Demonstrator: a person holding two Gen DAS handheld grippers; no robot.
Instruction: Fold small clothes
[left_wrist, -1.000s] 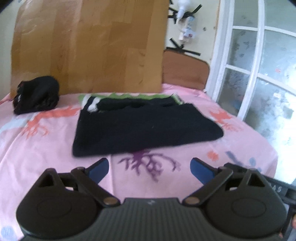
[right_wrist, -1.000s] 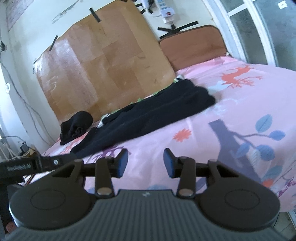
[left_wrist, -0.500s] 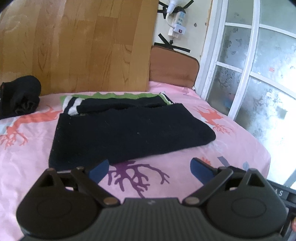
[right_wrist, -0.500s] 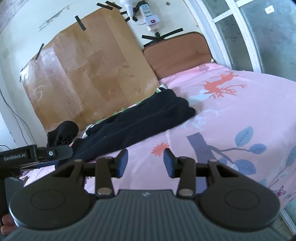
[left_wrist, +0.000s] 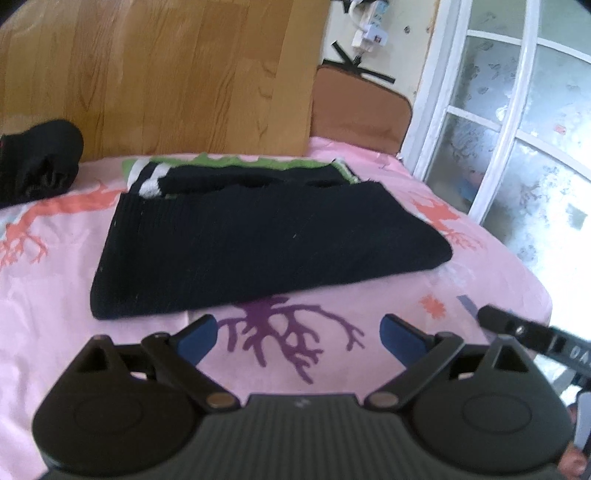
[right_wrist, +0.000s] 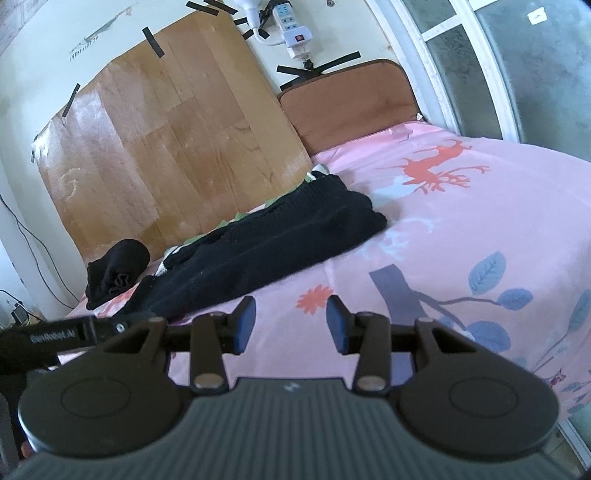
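- black knit garment (left_wrist: 266, 243) lies flat and folded on the pink bedsheet (left_wrist: 480, 280), toward the head end of the bed; also seen in the right wrist view (right_wrist: 280, 243).
- long axis runs across the left wrist view, side to side; ribbed hem edge at that view's left, rounded folded end at its right. Near edge runs slightly slanted, left corner closest to the camera.
- in the right wrist view the same garment runs diagonally, from lower left up toward the brown headboard cushion (right_wrist: 347, 103).
- green and white striped cloth (left_wrist: 147, 173) pokes out from under the garment's far edge, partly covered.
- rolled black bundle (left_wrist: 37, 162) sits apart from the garment at far left, against the wooden board (left_wrist: 166, 74).
- left gripper (left_wrist: 298, 334) pitched down at the sheet, just short of the garment's near edge, not touching it; jaws spread wide, nothing between them, blue pads (left_wrist: 197, 334) over the purple branch print (left_wrist: 291, 332).
- right gripper (right_wrist: 291, 324) held flatter, off to the garment's side, well short of it; jaws part way apart, empty.
- each gripper's black body shows at the edge of the other's view.
- frosted window panes (left_wrist: 517, 129) to the right; power strip (right_wrist: 291, 26) taped on the wall above the cushion.
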